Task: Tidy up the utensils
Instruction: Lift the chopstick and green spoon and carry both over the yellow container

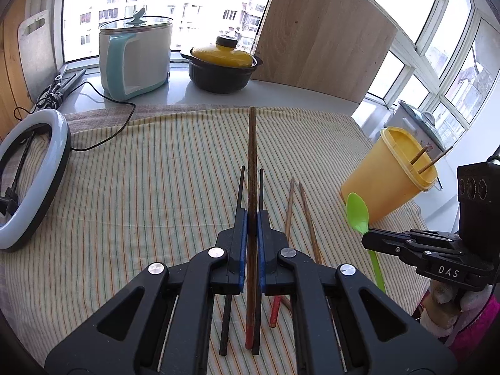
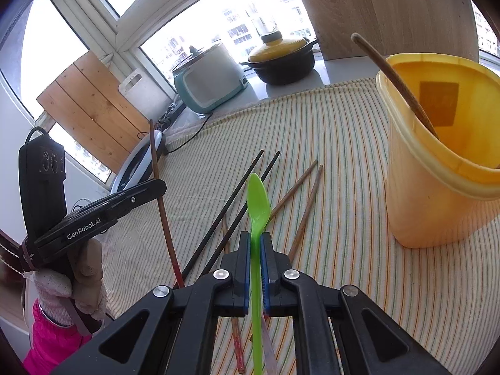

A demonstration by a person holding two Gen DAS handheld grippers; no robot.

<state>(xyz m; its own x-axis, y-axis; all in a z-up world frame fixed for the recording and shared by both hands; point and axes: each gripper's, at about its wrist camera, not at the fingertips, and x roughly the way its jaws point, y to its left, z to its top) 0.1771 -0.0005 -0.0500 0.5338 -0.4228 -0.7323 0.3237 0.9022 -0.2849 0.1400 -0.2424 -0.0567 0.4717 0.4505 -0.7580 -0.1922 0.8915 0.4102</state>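
Here the left gripper [image 1: 252, 218] clamps one brown chopstick [image 1: 252, 156], the right gripper [image 2: 256, 243] one green spoon [image 2: 258, 203].

Spoon [image 2: 258, 206] handle end cut off below.

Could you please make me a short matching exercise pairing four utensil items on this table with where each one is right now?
Things:
1. green spoon
2. dark wooden chopstick
3. black chopsticks
4. yellow cup

Places:
A. lying loose on the striped cloth
B. clamped in the left gripper
C. standing on the cloth, with sticks already in it
D. clamped in the right gripper

Pairs: 1-D, 2-B, 3-A, 4-C
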